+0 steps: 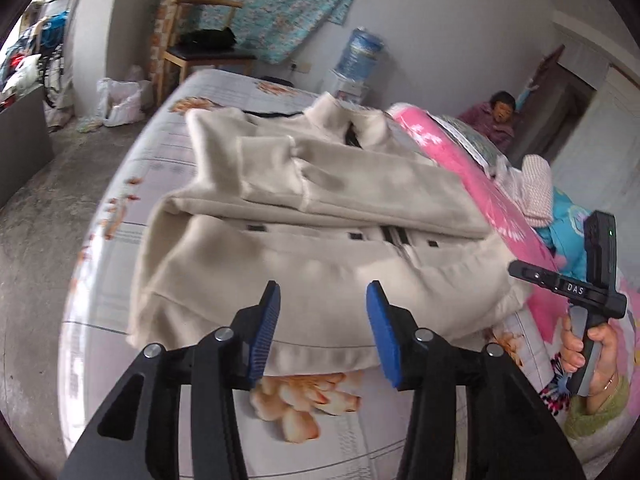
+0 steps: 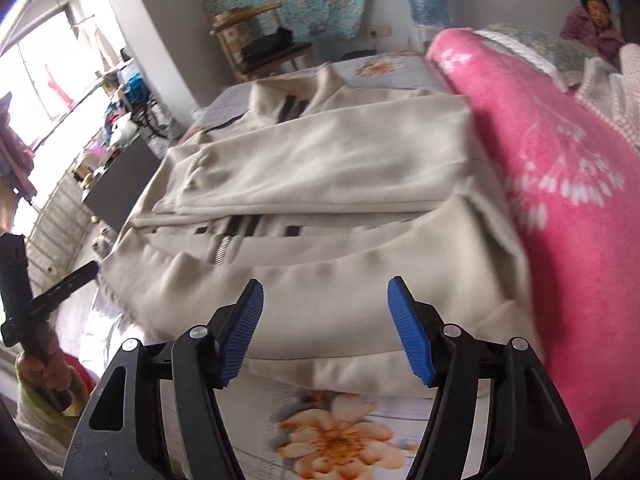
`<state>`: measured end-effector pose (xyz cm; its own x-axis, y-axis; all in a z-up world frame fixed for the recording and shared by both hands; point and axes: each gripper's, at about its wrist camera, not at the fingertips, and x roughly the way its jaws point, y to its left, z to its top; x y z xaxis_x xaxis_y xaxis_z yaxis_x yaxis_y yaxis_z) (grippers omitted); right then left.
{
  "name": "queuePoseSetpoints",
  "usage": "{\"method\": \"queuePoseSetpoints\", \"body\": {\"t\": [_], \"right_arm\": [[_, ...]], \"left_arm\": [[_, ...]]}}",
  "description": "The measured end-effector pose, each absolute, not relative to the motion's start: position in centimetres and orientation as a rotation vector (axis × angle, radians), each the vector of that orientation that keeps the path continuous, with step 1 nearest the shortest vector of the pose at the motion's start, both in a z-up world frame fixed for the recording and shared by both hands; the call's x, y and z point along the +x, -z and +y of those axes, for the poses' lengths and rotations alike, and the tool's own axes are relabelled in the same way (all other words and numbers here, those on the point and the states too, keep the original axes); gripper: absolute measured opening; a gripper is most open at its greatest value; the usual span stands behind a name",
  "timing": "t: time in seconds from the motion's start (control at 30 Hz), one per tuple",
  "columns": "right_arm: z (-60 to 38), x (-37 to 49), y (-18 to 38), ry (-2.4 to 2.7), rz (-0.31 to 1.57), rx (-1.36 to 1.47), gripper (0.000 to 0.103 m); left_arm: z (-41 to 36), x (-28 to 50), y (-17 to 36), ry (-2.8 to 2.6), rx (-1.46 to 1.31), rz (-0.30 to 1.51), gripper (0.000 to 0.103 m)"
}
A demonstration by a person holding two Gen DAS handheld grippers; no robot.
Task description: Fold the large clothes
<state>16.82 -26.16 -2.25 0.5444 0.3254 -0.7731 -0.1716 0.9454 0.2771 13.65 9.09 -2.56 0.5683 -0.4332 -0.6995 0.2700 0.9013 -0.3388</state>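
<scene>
A soft cream fleece jacket [image 1: 304,208] lies folded on the floral bedsheet [image 1: 304,400]; left gripper [image 1: 322,332] and right gripper [image 2: 324,330], ribbed blue pads, both released.

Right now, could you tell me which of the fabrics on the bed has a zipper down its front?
The cream jacket, lying folded on the floral sheet; the pink blanket beside it has only a white flower print.

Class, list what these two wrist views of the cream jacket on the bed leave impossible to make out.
- Left wrist view: cream jacket near hem, hidden behind left gripper.
- Right wrist view: jacket's right edge, hidden against the pink blanket.
- Both views: motion blur softens fabric detail.
- Right wrist view: the hand holding the other gripper, cut by the picture edge.
</scene>
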Motion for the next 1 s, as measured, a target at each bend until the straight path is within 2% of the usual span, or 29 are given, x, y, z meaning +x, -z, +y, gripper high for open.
{"method": "queuePoseSetpoints", "body": {"t": [0.2, 0.33, 0.4, 0.43, 0.47, 0.5, 0.53, 0.57, 0.67, 1.0], "right_arm": [[-18.6, 18.0, 4.1, -0.388, 1.037, 0.058, 0.066], [-17.0, 17.9, 6.3, -0.352, 1.076, -0.025, 0.065], [-17.0, 17.6, 6.2, -0.345, 1.068, -0.048, 0.058], [-17.2, 17.4, 6.2, -0.351, 1.07, -0.032, 0.049], [-17.4, 17.3, 6.2, -0.356, 1.073, -0.016, 0.031], [-17.5, 17.3, 6.3, -0.336, 1.078, -0.024, 0.021], [-17.6, 17.3, 6.4, -0.316, 1.08, -0.037, 0.012], [-17.8, 17.4, 6.5, -0.322, 1.079, -0.026, 0.007], [-18.3, 17.7, 6.5, -0.328, 1.082, 0.018, 0.001], [-18.5, 15.9, 0.8, -0.279, 0.909, 0.009, 0.0]], "left_arm": [[2.5, 15.3, 5.9, 0.409, -0.056, 0.978, 0.045], [1.7, 15.7, 6.7, 0.35, -0.025, 0.943, 0.041], [1.4, 15.6, 6.9, 0.315, 0.024, 0.925, 0.028], [1.4, 15.6, 6.9, 0.301, 0.038, 0.92, 0.024], [1.6, 15.7, 7.0, 0.288, 0.042, 0.917, 0.017], [1.8, 15.8, 7.0, 0.277, 0.042, 0.916, 0.011], [2.0, 15.9, 7.0, 0.276, 0.038, 0.915, 0.009], [2.3, 15.9, 7.0, 0.275, 0.032, 0.915, 0.004], [2.7, 16.1, 6.9, 0.29, 0.014, 0.914, 0.001], [4.0, 14.5, 1.3, 0.284, 0.026, 0.723, 0.0]]}}
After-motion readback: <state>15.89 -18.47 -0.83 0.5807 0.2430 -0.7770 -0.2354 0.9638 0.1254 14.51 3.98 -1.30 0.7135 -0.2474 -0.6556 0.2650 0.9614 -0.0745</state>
